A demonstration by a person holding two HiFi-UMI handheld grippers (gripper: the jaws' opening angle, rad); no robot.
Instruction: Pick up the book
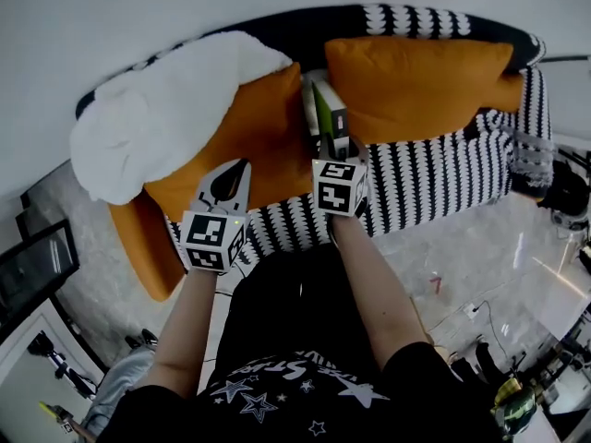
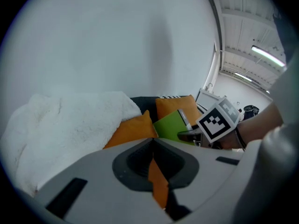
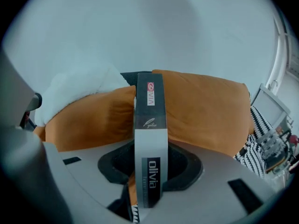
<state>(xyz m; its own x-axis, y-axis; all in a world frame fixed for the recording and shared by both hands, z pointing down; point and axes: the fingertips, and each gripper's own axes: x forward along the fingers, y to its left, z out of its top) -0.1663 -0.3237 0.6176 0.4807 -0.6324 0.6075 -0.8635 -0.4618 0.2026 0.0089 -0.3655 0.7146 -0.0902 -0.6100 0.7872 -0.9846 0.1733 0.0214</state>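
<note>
While the right gripper (image 1: 331, 148) clamps the book (image 3: 150, 139) near its spine, the left gripper (image 1: 240, 168) hangs just beside it, empty.

The book stands on edge in the gap between the left orange cushion (image 1: 254, 141) and the right orange cushion (image 1: 416, 74). Its spine (grey and black, with white lettering) faces the right gripper's camera, and that gripper's jaws press on the covers from either side. The green cover shows in the left gripper view. The left gripper's jaws are drawn together to a thin slit above the left orange cushion. A white fluffy throw (image 1: 162, 118) lies over that cushion's far end on the black-and-white patterned sofa (image 1: 443, 178). Whether the book's lower edge touches the seat cannot be told.
</note>
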